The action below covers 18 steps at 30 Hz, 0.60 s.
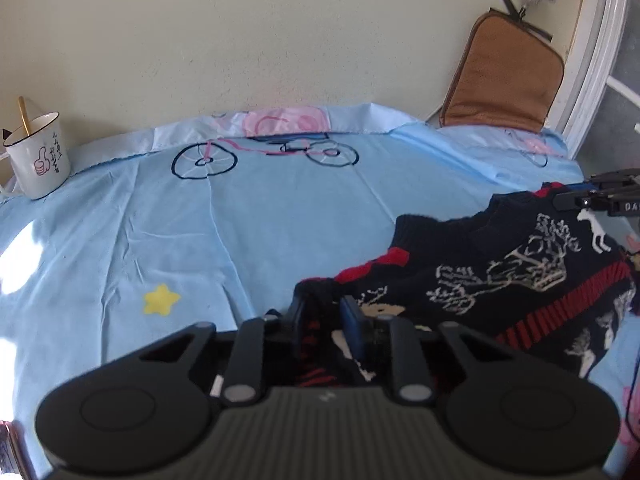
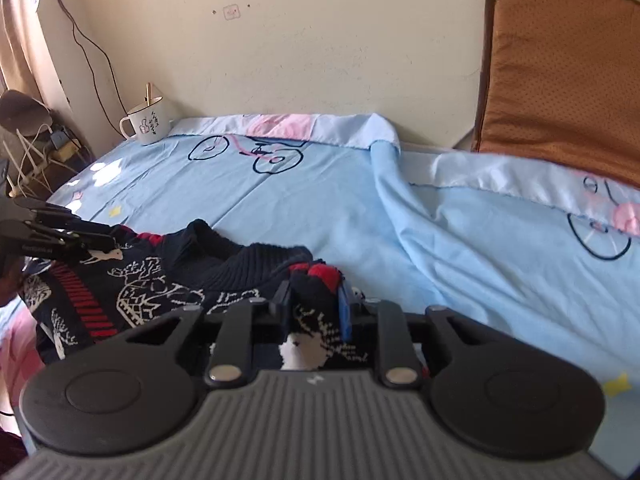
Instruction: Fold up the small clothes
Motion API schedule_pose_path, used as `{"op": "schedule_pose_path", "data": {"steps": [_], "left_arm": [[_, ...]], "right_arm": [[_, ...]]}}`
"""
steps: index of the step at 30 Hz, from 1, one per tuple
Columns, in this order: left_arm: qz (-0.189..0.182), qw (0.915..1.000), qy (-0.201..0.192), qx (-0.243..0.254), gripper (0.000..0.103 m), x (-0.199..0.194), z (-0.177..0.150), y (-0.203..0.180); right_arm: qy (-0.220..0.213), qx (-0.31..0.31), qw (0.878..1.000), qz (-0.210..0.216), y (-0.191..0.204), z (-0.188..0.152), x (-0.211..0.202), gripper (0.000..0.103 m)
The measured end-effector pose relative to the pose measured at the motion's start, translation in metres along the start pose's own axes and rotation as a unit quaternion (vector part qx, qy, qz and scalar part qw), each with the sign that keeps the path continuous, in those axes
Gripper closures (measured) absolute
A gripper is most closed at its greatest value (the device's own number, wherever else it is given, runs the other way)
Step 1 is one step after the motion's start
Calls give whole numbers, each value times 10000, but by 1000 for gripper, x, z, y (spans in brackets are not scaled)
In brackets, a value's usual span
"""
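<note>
A small dark navy knitted sweater (image 1: 500,272) with red stripes and white animal patterns lies bunched on the light blue bed sheet (image 1: 240,220). My left gripper (image 1: 324,312) is shut on a fold of its near edge, and knit fills the gap between the fingers. In the right wrist view the sweater (image 2: 160,280) stretches leftwards from my right gripper (image 2: 314,300), which is shut on a red-trimmed corner. Each gripper shows in the other's view: the right gripper (image 1: 600,196) at the sweater's far right, the left gripper (image 2: 60,236) at its left end.
A white enamel mug (image 1: 38,156) with a spoon stands at the sheet's far left corner, also the mug (image 2: 146,124). A brown cushion (image 1: 504,76) leans on the wall at the back right. Cables and a router (image 2: 36,152) sit beyond the bed's left edge.
</note>
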<state>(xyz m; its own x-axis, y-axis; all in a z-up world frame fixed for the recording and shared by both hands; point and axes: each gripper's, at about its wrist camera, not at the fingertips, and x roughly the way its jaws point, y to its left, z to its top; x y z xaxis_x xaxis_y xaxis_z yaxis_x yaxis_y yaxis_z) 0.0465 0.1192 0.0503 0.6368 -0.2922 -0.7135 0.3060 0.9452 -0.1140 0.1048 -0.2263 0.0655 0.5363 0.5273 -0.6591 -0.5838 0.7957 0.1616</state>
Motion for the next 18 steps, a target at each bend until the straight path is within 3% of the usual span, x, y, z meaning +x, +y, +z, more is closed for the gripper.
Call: {"op": "schedule_pose_path", "data": {"steps": [3,5,6,7,9,11,12,14,15,16,17,18], "left_arm": [[114,9980,-622,-13,84,-29,16,-2],[119,9938,-1079,-252,84,-45,36,4],[89,9906,-1304,-400,91,-51,47,9],[328,9852,-1586,-558,101,-55,59,14],[829,9747,-1911,-807,101,-52,83,24],[1022,9688,-1951,-1132,101,-40,103,40],[937,9707,-1826,-1252,101,-33,108,45],[488,9789,-1499,-1299,98,-20,110,50],[399,9833,-1349,-1157,90,-14,108,47],[445,9875,-1196,-929,65,-8,104,42],[509,9902,-1083,-723,31,-3,100,36],[508,9924,-978,-545,15,2,95,32]], "right_arm": [[-567,-485,9971,-155,17,9,-26,81],[-1091,-416,9927,-309,14,23,-45,100],[-1439,-322,9882,-410,10,33,-56,100],[-1773,-177,9827,-502,3,45,-66,100],[-2244,143,9718,-714,-10,69,-72,100],[-2363,561,9678,-662,-22,88,-63,100],[-2186,775,9718,-434,-27,94,-52,98],[-1534,920,9839,19,-28,99,-26,84],[-1163,835,9895,205,-26,96,-13,71],[-747,659,9944,361,-20,89,1,38],[-487,495,9967,417,-16,82,11,22],[-299,369,9980,426,-14,74,21,21]]}}
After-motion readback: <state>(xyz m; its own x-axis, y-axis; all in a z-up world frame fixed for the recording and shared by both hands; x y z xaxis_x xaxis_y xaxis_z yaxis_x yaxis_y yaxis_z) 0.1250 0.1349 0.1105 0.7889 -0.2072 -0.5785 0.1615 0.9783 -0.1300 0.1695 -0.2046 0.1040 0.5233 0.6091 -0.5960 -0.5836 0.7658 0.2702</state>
